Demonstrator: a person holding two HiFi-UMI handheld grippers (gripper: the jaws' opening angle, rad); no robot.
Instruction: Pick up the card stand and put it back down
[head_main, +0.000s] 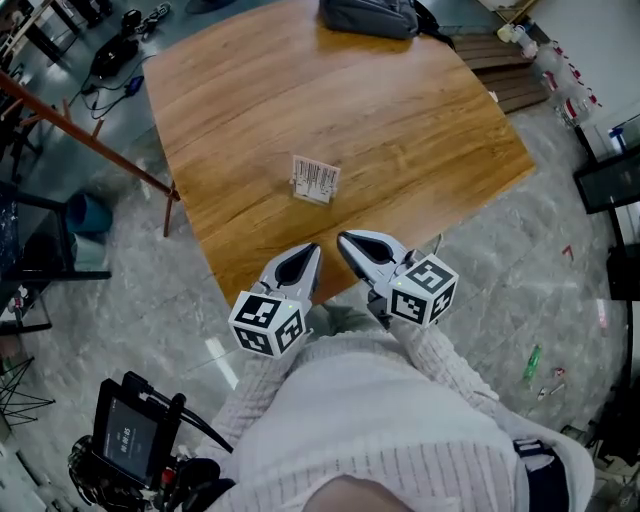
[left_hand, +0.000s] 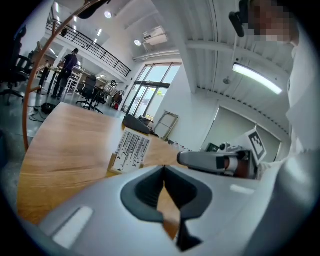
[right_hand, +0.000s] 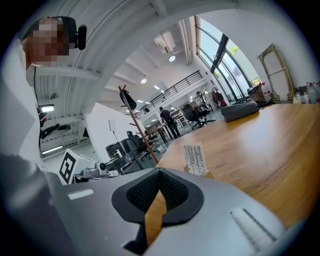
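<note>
The card stand (head_main: 315, 180) is a small wooden base holding a white card printed with black bars. It stands upright near the front middle of the wooden table (head_main: 420, 130). Both grippers hover over the table's near edge, short of the stand and apart from it. My left gripper (head_main: 311, 249) is shut with nothing in it, and my right gripper (head_main: 343, 239) beside it is also shut and empty. In the left gripper view the card stand (left_hand: 131, 150) sits ahead and to the left of the closed jaws. In the right gripper view the card stand (right_hand: 195, 159) sits ahead and slightly right.
A grey bag (head_main: 370, 15) lies at the table's far edge. On the floor to the left are a blue bin (head_main: 88, 212) and a slanting red-brown pole (head_main: 90, 140). A screen device (head_main: 130, 435) hangs at lower left. Bottles (head_main: 560, 70) stand on the floor at right.
</note>
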